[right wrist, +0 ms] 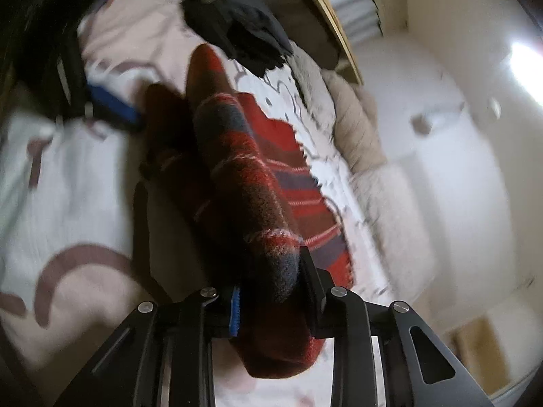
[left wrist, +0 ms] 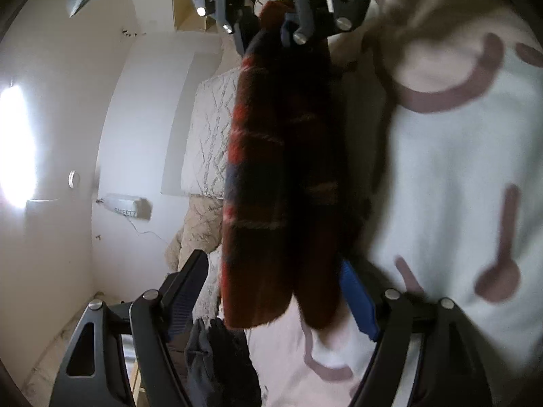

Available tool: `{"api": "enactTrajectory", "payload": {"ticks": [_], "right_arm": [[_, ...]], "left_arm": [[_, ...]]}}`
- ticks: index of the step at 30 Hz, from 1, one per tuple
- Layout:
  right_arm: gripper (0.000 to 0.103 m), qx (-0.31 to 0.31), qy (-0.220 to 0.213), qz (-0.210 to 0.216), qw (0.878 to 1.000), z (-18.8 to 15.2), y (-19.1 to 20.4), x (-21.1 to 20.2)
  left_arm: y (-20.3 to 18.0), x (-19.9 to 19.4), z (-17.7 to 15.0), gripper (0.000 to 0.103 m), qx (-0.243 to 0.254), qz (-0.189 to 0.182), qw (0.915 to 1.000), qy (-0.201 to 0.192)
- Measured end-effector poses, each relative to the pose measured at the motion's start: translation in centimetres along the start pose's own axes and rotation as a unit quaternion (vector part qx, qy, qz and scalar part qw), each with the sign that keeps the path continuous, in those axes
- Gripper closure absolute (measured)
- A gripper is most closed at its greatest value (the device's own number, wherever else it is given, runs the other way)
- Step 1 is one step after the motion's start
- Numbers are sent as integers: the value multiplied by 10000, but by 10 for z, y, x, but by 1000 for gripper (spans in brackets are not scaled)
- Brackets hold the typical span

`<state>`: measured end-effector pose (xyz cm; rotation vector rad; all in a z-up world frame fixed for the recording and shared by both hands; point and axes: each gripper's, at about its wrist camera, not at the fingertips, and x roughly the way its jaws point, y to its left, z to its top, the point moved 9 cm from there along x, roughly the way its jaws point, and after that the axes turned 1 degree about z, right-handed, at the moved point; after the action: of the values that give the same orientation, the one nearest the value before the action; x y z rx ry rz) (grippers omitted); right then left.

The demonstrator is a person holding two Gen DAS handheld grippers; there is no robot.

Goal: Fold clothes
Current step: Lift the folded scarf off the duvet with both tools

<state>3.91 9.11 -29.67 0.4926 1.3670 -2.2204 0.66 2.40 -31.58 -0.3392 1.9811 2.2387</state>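
White patterned bedding (right wrist: 68,183) fills the background while my right gripper (right wrist: 271,308) pinches the bunched red plaid garment (right wrist: 251,183) mid-frame, left gripper (left wrist: 271,291) spread beside it; folding barely begun.

Motion blur smears the white bedcover (left wrist: 441,169), so its brownish marks read only as loops and strokes. The plaid cloth (right wrist: 244,176) hides its own far end in the right wrist view, and dark shadow swallows its left fold. In the left wrist view the cloth (left wrist: 271,186) covers most of the right tongs (left wrist: 268,37) above it, so their pads barely show. The dark garments (right wrist: 244,23) at the bed's far side are too dim to identify. A label on the wall fixture (left wrist: 127,207) is too small to read surely.
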Motion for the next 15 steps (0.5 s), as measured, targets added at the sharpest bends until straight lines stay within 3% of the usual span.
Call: {"api": "enactTrajectory", "payload": {"ticks": [3, 9, 13, 15], "right_arm": [[76, 216, 6, 80, 9997, 2, -5, -4], [76, 607, 51, 281, 9978, 0, -13, -6], [76, 583, 58, 290, 9979, 0, -14, -4], [76, 537, 87, 296, 9981, -5, -8, -4]], "left_arm": [[-1, -2, 10, 27, 195, 231, 9995, -122], [0, 4, 21, 26, 144, 349, 9991, -193], [17, 7, 24, 0, -90, 767, 9969, -163], [20, 12, 23, 0, -148, 696, 9974, -107]]}}
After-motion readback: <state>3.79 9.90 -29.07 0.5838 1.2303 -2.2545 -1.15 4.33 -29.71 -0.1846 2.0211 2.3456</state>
